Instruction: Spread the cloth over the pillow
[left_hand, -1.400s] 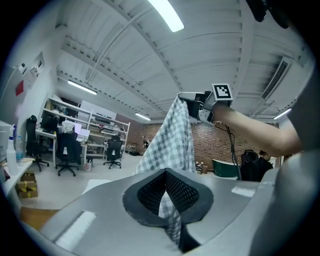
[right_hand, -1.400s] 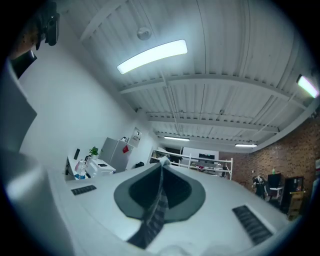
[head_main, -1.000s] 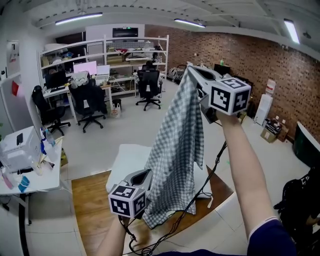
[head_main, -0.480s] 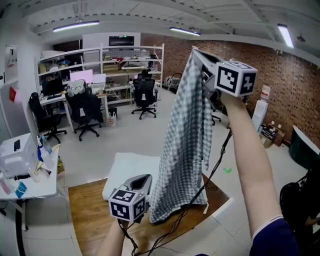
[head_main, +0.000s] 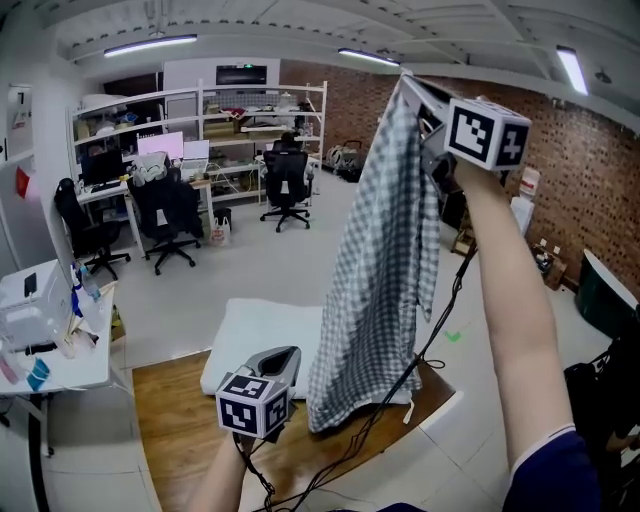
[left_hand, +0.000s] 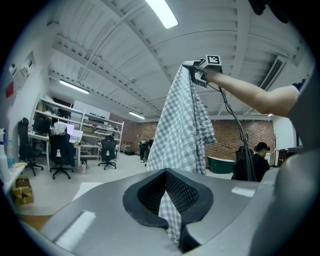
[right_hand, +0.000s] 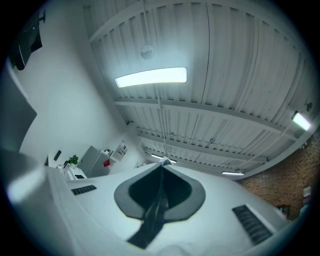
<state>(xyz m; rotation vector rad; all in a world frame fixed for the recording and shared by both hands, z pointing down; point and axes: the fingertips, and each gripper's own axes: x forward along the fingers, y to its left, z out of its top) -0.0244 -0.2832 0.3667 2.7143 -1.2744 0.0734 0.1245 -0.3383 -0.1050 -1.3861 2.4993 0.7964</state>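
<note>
Grey-white checked cloth (head_main: 375, 270) hangs long and rumpled above the white pillow (head_main: 262, 340).

The hanging cloth (head_main: 375, 270) curtains the right half of the pillow (head_main: 255, 335); the left half lies bare, while a cable (head_main: 441, 325) dangles beside the cloth over the worktop (head_main: 180, 420).

The right claw (right_hand: 162, 162) pinches a strip of cloth (right_hand: 154, 212), pointing up toward a lit ceiling lamp (right_hand: 151, 76).

No legible text, brand or number anywhere; print too small, blurred.
</note>
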